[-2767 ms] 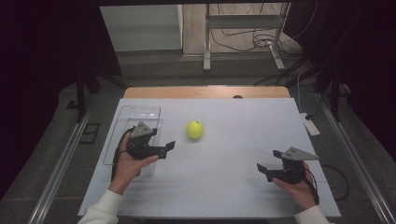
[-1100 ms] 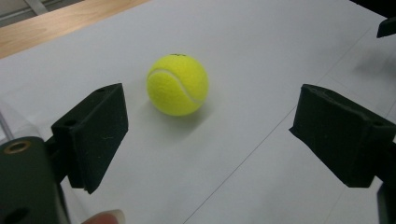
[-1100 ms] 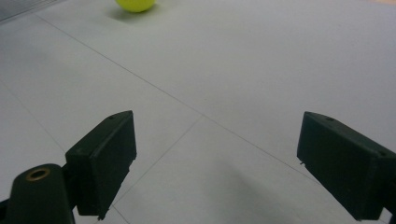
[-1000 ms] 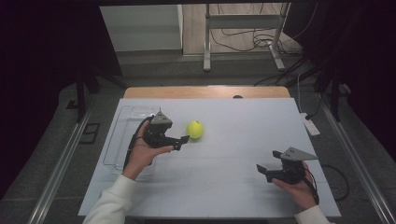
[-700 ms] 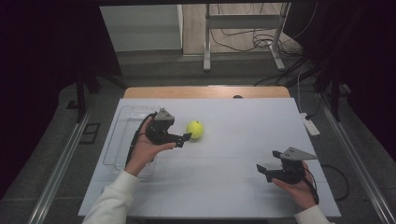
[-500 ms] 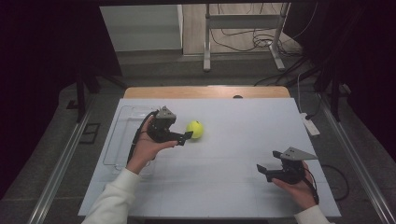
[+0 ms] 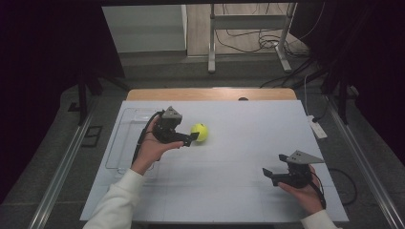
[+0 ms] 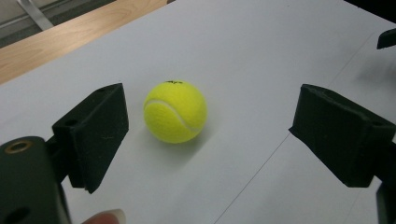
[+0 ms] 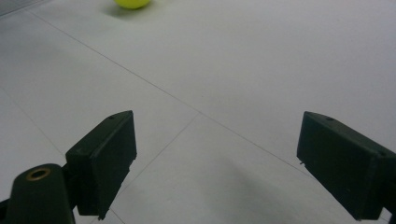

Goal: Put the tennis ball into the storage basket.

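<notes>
Tongs first: my left gripper (image 7: 190,139) is spread wide with nothing between its pads yet, and in the left gripper view the tennis ball (image 8: 175,111) sits just ahead of the gap, nearer the left-hand pad (image 8: 93,135) than the other, touching neither. I judge the wide spread is there so the jaws can pass either side of the ball before closing, and I would shift a little to centre it, since a one-sided touch could send it rolling. My right gripper (image 7: 273,175) is equally wide open and holds nothing; I rest it low near the right end of the table's near edge, well apart from the ball, I think to keep it out of the left hand's way. Its own view shows bare white surface between the jaws, with the ball (image 9: 132,3) far off at the top. From above, the ball (image 7: 199,131) lies left of the middle of the white table (image 7: 248,143), nearer the far edge. A clear tray (image 7: 125,138) lies along the left edge, just behind my left hand (image 7: 153,148). Open room stretches to the right of the ball and toward the far edge, so a rolling ball has space before any drop.
</notes>
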Tool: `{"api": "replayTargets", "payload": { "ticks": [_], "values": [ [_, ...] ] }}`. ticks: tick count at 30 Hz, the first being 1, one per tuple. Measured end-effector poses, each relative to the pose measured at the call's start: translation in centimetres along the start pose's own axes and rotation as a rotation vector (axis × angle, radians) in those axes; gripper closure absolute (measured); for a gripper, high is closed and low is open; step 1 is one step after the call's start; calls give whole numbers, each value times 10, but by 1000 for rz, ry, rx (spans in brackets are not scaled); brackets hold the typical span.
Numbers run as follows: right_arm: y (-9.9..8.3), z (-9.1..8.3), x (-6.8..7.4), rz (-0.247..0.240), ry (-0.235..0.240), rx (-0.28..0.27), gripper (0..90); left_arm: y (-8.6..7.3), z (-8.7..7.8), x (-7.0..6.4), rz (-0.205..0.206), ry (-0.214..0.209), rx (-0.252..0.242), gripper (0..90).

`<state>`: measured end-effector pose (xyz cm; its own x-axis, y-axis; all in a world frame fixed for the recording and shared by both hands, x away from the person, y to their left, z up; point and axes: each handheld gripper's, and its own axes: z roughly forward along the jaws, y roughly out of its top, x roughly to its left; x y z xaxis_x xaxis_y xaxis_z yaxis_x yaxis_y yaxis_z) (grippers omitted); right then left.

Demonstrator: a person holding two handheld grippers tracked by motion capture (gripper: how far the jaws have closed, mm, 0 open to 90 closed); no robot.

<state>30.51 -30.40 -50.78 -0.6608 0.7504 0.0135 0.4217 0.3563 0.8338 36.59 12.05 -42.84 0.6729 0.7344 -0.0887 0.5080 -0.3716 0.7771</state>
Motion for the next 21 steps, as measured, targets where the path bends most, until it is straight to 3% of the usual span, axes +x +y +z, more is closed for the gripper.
{"api": "replayTargets", "payload": {
  "ticks": [18,21],
  "values": [
    [0,1,0,-3,2,3,126,8,12,5,-3,10,30,117],
    [0,0,0,-1,2,3,126,10,15,7,-11,-6,30,117]
  ]
}}
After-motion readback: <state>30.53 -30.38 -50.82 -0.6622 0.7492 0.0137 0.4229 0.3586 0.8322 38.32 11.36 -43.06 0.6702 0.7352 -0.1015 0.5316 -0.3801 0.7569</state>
